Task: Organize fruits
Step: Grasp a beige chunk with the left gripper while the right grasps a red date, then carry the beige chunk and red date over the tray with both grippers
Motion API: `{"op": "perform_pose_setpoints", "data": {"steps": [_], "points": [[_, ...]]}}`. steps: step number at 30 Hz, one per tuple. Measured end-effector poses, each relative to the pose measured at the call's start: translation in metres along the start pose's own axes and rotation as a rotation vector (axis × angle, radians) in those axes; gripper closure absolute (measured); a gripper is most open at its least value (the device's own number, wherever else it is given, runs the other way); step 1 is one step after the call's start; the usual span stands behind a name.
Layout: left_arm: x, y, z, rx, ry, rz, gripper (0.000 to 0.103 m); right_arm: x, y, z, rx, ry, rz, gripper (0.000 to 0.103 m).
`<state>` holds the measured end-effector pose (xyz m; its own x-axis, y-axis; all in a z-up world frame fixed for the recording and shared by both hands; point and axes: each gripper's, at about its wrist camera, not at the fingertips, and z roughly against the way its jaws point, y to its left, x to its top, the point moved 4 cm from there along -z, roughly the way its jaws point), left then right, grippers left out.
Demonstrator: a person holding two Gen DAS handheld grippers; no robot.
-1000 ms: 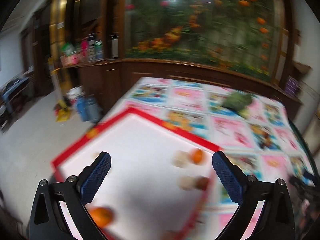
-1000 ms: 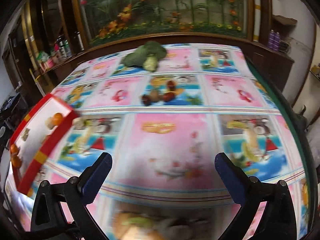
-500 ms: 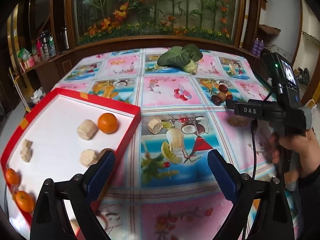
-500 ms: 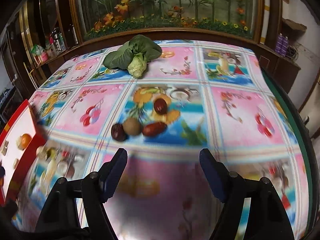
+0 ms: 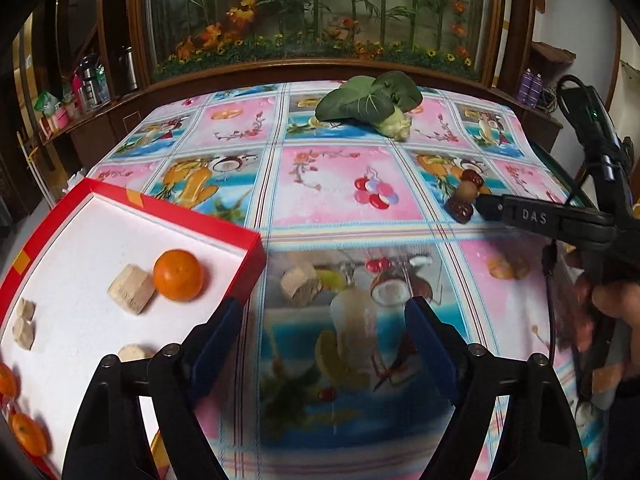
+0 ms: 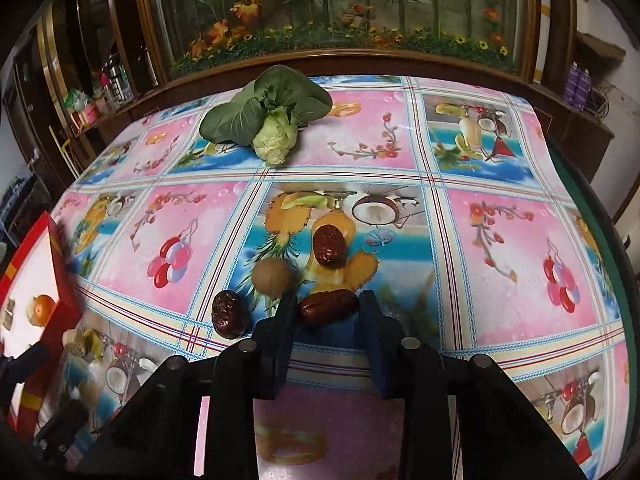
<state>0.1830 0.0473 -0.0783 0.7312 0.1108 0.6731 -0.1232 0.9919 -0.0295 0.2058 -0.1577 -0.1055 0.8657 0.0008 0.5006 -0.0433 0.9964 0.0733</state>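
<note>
Right gripper [image 6: 328,312], low centre of its frame, jaws just closing on a red date [image 6: 329,308]; left gripper [image 5: 324,328] narrowing, empty, the tan chunk [image 5: 300,284] just beyond it, beside the red tray [image 5: 224,228].

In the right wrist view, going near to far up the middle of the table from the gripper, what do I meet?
right gripper with its jaws just closed in around the nearest red date → round brown fruit → far red date → leafy green vegetable → wooden cabinet edge.

Round brown fruit [image 6: 273,277] crowds left finger; right side clear.
</note>
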Motion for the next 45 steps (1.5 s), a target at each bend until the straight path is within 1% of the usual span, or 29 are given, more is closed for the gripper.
{"op": "perform_pose_setpoints", "data": {"steps": [3,4,5,6,7,9,13,15,16,18,23,30,33,39,45], "points": [[0.002,-0.002,-0.006,0.012,-0.006,0.001,0.025,0.0,0.0,0.0,0.005,0.0,-0.001,0.07],[0.003,-0.002,-0.008,0.009,-0.004,0.004,0.033,0.001,0.001,-0.001,0.004,0.001,0.002,0.07],[0.003,0.0,-0.015,0.0,0.025,0.021,0.045,0.001,0.001,-0.001,0.006,0.0,0.002,0.07],[0.001,0.004,-0.023,0.001,0.073,0.04,0.051,0.002,0.0,-0.001,0.01,0.0,-0.001,0.07],[0.003,0.005,-0.023,0.027,0.063,0.035,0.064,0.002,0.0,-0.001,0.012,0.0,-0.003,0.07],[0.005,0.006,-0.025,0.022,0.062,0.036,0.064,0.002,0.0,-0.002,0.016,-0.001,-0.005,0.07],[0.008,0.006,-0.028,0.025,0.062,0.035,0.069,0.002,0.0,-0.001,0.015,-0.001,-0.004,0.07],[0.01,0.008,-0.029,0.028,0.061,0.036,0.074,0.002,0.0,-0.002,0.016,-0.001,-0.005,0.07],[0.01,0.008,-0.029,0.034,0.059,0.035,0.082,0.002,0.0,-0.002,0.017,-0.001,-0.006,0.07],[0.01,0.007,-0.029,0.036,0.059,0.027,0.082,0.002,0.0,-0.002,0.016,-0.001,-0.005,0.07],[0.004,0.002,-0.022,0.002,0.062,0.003,0.083,0.002,0.0,-0.001,0.01,0.0,-0.002,0.071],[-0.012,-0.004,0.005,-0.057,0.066,-0.009,0.083,-0.013,-0.001,0.012,-0.02,0.002,0.014,0.072],[-0.016,-0.005,0.02,-0.084,0.058,-0.004,0.083,-0.026,-0.008,0.027,-0.03,0.003,-0.003,0.072],[-0.028,-0.001,0.054,-0.126,0.027,0.001,0.083,-0.047,-0.02,0.077,-0.043,-0.042,-0.027,0.072],[-0.04,0.005,0.082,-0.148,0.006,0.007,0.083,-0.071,-0.002,0.129,-0.003,-0.101,0.002,0.072]]}}
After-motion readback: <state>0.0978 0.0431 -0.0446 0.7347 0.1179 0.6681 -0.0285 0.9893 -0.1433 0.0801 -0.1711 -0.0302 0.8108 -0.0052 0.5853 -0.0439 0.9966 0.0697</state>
